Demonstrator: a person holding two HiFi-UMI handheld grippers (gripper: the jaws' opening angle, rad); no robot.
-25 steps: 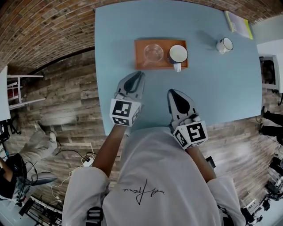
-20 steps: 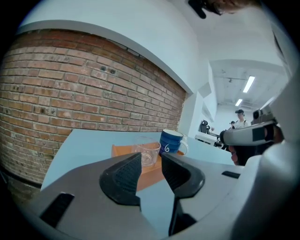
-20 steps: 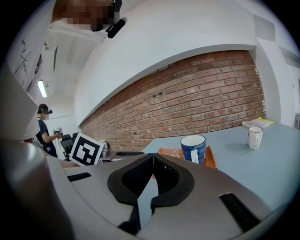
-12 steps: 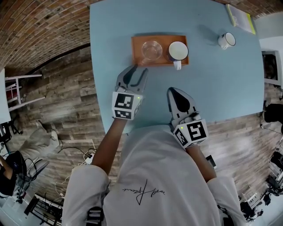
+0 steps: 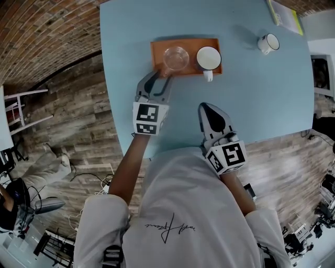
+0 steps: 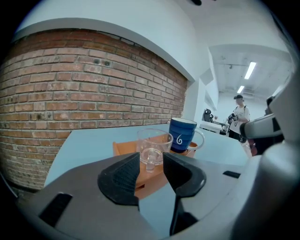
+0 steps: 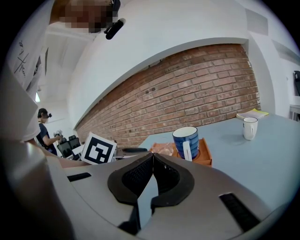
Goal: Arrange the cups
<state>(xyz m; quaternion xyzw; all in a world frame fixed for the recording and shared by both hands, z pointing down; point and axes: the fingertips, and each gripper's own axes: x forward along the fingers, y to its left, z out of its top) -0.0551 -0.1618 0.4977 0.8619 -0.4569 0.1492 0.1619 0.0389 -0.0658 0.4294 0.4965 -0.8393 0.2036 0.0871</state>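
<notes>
An orange tray (image 5: 158, 49) on the blue table (image 5: 251, 94) carries a clear glass cup (image 5: 176, 57) and a blue mug (image 5: 208, 58) with a white inside. My left gripper (image 5: 158, 77) sits just before the tray's near left edge, its jaws opening, nothing between them; the glass cup (image 6: 153, 146) stands a little beyond its tips, with the blue mug (image 6: 183, 135) behind it. My right gripper (image 5: 208, 109) is shut and empty over the table's near part. A small white mug (image 5: 268, 43) stands far right, also the white mug (image 7: 249, 127) in the right gripper view.
A yellow-green booklet (image 5: 285, 14) lies at the table's far right corner. Wooden floor and a brick wall lie to the left. A person (image 6: 238, 118) stands in the background of the left gripper view; another sits at left on the floor side.
My left gripper went from shut to open and moved forward to the tray's near edge. My right gripper stayed in place, shut.
</notes>
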